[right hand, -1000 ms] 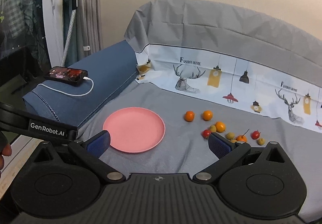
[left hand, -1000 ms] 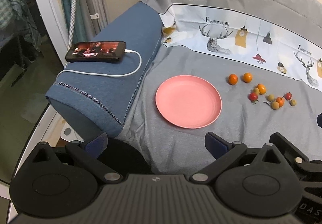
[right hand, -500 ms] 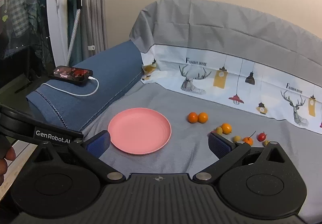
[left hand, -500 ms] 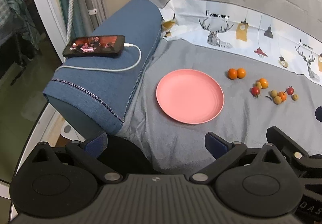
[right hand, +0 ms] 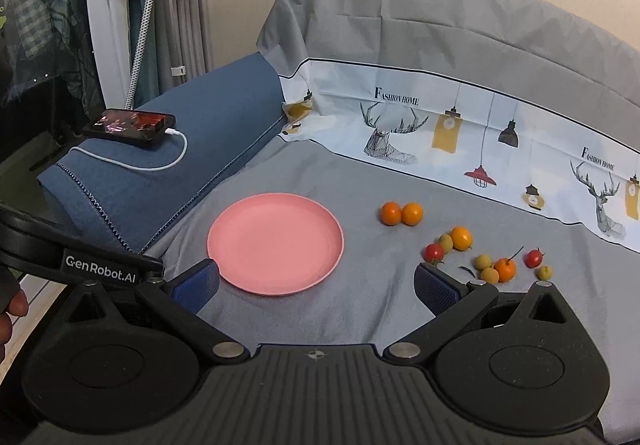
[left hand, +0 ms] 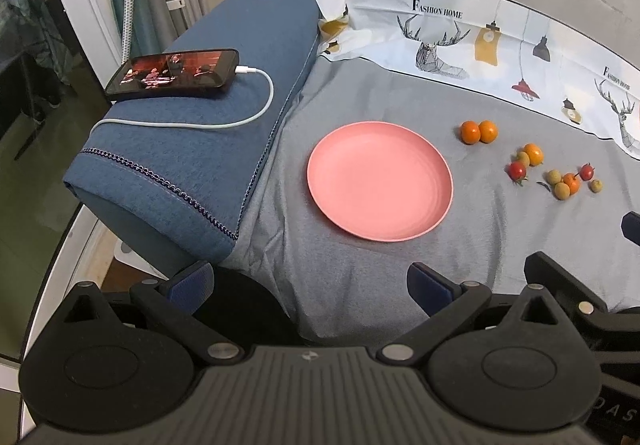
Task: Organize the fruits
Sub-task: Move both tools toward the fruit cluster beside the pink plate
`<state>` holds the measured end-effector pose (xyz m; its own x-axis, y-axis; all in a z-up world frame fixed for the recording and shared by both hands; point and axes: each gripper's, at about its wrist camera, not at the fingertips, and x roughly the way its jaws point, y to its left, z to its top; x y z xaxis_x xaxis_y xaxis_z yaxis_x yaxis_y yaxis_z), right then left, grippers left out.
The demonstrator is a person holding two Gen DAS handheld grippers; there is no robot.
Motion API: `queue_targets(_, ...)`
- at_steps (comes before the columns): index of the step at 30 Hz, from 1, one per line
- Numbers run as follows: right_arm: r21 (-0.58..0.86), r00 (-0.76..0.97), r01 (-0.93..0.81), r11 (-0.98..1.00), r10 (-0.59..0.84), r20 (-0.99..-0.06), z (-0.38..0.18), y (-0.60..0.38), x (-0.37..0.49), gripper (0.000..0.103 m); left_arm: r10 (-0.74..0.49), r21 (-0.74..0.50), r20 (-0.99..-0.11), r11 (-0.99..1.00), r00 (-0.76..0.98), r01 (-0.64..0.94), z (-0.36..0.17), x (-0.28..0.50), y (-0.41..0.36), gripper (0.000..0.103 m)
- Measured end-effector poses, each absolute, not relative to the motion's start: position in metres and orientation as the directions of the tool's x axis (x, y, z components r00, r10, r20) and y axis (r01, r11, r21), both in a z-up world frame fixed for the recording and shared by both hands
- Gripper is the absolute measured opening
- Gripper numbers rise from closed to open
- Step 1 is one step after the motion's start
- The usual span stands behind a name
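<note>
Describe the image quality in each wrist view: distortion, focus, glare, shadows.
Left wrist view: strong fisheye bending of the printed border; pink plate and fruits sharp; phone screen glows; soft, even light. Right wrist view: same barrel curve, dark corners, faint shadow beside the two oranges, no glare on the plate.

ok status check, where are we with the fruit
Left gripper and right gripper open, both empty. Plate bare, fruit all on the sheet beside it. Nothing in the way.

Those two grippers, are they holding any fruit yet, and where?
Nothing is held. The left gripper and right gripper are both open and empty; the fruits lie on the grey sheet.
</note>
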<state>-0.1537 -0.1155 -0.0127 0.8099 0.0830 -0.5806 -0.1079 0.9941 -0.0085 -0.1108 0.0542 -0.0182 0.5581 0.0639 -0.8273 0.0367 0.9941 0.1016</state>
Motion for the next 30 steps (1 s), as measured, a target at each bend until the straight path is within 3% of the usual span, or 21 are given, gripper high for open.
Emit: queue_targets(30, 0.075, 0.789, -0.092, 0.993, 0.119, -0.603, -0.023, -0.133, -0.145, 0.102, 0.114, 0.164, -0.838, 0.985, 0.533, 0.048, -0.023, -0.101, 0.038, 0.103)
